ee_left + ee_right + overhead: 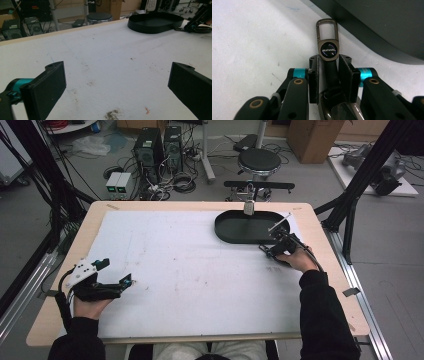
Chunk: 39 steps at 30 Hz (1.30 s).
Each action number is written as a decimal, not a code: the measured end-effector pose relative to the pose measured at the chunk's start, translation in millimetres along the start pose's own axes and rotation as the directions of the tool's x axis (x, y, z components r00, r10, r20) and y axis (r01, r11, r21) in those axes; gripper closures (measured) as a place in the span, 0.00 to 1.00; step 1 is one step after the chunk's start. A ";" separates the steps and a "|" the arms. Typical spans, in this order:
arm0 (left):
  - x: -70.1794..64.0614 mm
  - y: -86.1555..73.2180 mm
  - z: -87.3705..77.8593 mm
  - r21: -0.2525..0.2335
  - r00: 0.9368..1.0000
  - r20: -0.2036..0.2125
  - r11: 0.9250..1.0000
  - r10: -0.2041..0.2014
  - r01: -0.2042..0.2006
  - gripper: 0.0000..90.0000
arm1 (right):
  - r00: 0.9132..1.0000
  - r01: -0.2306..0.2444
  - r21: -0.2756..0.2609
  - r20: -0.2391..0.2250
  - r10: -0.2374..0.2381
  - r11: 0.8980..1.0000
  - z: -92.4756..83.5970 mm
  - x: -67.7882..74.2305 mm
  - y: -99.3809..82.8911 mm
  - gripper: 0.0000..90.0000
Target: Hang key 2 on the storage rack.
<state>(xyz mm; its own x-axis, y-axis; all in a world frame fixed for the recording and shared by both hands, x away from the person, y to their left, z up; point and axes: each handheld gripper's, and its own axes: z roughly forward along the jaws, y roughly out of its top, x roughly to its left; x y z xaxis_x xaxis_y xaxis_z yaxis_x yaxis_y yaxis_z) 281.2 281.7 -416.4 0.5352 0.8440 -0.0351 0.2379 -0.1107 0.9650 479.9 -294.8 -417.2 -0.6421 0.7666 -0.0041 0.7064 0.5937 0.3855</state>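
the white table bears a black oval tray. left gripper rests wide, empty. right gripper pinches a haval keychain beside the tray; the smooth strap may slip out when lifted.

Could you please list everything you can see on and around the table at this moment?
Key fob: one, bronze-grey metal with a clip loop, clamped between the right gripper's pads beside the tray.
Tray: one, black, oval, far right of the table.
Table: one, pale wood with a white mat.
Stool: one, black, on the floor beyond the table.
Computer towers: two, black, on the floor behind.
Left gripper: one, black, open, near left.
Right gripper: one, black, shut on the fob.
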 end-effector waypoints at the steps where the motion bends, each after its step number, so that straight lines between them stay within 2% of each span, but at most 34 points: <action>1: 0.0 0.0 0.0 0.000 1.000 0.000 1.000 0.000 0.000 0.02 | 1.000 0.001 0.003 0.001 -0.001 1.000 -0.3 0.5 0.0 0.80; 5: 0.4 0.1 -0.3 0.000 1.000 0.000 1.000 0.001 -0.001 0.02 | 1.000 -0.005 -0.004 0.005 0.005 1.000 -0.6 0.9 -0.7 0.81; 6: 0.4 0.0 -0.3 0.001 1.000 0.000 1.000 0.000 0.000 0.02 | 1.000 -0.004 -0.005 0.007 0.004 1.000 -1.1 1.1 -0.8 0.87; 7: 0.4 0.0 -0.2 -0.001 1.000 0.000 1.000 0.001 -0.001 0.02 | 1.000 0.004 -0.017 -0.010 -0.004 1.000 -4.2 0.7 -1.4 0.91; 8: 0.5 0.0 0.0 0.000 1.000 0.002 1.000 0.001 -0.001 0.02 | 1.000 -0.007 -0.033 -0.030 0.006 0.999 -6.6 0.4 -1.9 0.93; 10: 0.6 0.0 0.2 0.001 1.000 0.002 1.000 0.003 -0.003 0.02 | 1.000 -0.003 -0.040 -0.014 0.003 0.999 -9.0 1.4 -2.3 0.94; 16: 0.0 0.2 0.1 -0.002 1.000 0.001 1.000 0.000 0.000 0.02 | 1.000 0.004 -0.028 -0.024 -0.005 1.000 -6.2 4.5 -1.3 0.95; 24: 0.4 0.2 -0.7 0.001 1.000 0.001 1.000 0.005 -0.005 0.02 | 0.999 -0.019 -0.046 -0.043 0.017 0.999 -8.7 1.7 -2.5 0.96; 32: 0.5 0.2 -0.5 0.001 1.000 -0.001 1.000 0.003 -0.003 0.02 | 0.998 -0.048 -0.093 -0.048 0.043 0.995 -19.1 -5.5 -5.3 0.97; 39: 0.0 0.1 0.0 0.000 1.000 -0.001 1.000 -0.001 0.001 0.02 | 0.996 -0.061 -0.133 -0.079 0.051 0.989 -32.1 -7.4 -10.1 0.97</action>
<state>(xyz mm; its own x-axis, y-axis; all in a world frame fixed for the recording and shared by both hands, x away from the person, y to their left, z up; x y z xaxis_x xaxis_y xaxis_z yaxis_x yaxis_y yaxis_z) 281.2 281.6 -416.3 0.5337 0.8449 -0.0357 0.2384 -0.1098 0.9649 467.9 -314.3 -391.5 -0.6270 0.7739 0.0884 0.6981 0.5080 0.5046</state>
